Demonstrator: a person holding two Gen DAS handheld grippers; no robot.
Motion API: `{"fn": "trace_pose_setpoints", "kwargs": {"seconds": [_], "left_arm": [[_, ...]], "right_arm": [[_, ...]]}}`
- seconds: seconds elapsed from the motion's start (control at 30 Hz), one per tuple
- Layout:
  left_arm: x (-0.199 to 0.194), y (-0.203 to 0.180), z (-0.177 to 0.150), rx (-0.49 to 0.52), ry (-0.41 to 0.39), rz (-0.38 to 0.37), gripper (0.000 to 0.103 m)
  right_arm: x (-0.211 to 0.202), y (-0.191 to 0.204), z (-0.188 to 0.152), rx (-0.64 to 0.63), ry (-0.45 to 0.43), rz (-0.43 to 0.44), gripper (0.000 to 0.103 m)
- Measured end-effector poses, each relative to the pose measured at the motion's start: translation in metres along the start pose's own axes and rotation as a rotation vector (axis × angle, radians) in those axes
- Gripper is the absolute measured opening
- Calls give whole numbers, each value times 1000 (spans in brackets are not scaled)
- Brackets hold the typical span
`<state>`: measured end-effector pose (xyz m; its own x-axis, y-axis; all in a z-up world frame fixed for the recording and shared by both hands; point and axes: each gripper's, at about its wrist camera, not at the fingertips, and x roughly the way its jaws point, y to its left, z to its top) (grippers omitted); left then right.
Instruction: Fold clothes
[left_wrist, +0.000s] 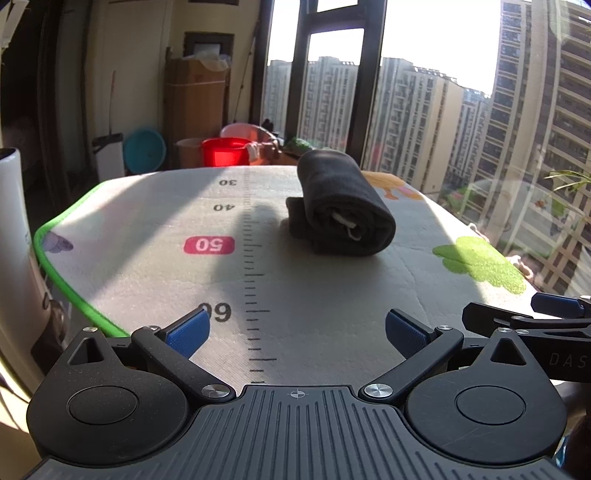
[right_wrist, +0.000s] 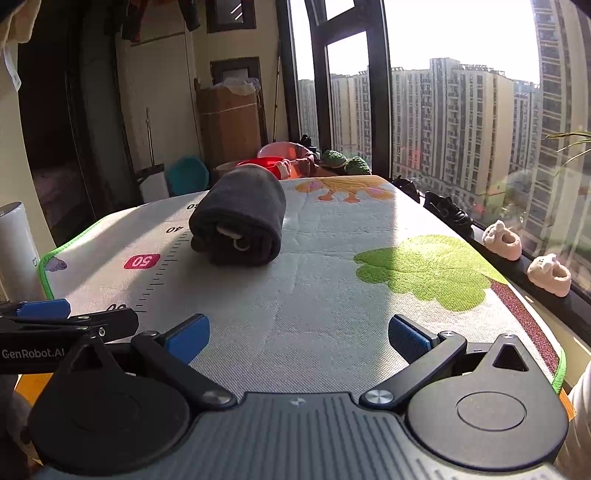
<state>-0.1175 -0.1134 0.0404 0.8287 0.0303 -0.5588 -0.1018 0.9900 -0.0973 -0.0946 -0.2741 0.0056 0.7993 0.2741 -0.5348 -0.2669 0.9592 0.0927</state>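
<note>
My rolled garment (left_wrist: 343, 206) is charcoal black; my mat (left_wrist: 147, 229) is pale grey, green-edged, with green and orange cartoon prints.

Left black two-finger gripper with blue pads (left_wrist: 297, 332): jaws spread wide, holding nothing. Right black blue-padded gripper (right_wrist: 299, 334): same. Side by side, level.

White printed play mat with green edge (left_wrist: 155, 266) showing ruler scale numbers 30, 40, 60 in black, 50 in white on red badge (left_wrist: 209, 245). Black left gripper (right_wrist: 55, 325) body showing "GenRobot.AI"; black right gripper (left_wrist: 546, 314) body showing partial "DAS".
</note>
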Motion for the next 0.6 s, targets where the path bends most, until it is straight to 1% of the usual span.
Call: {"fn": "trace_pose_setpoints", "kwargs": {"seconds": [0.6], "left_arm": [[6, 0, -2, 8, 11, 9, 103]], "right_arm": [[4, 1, -2, -7, 8, -4, 103]]}}
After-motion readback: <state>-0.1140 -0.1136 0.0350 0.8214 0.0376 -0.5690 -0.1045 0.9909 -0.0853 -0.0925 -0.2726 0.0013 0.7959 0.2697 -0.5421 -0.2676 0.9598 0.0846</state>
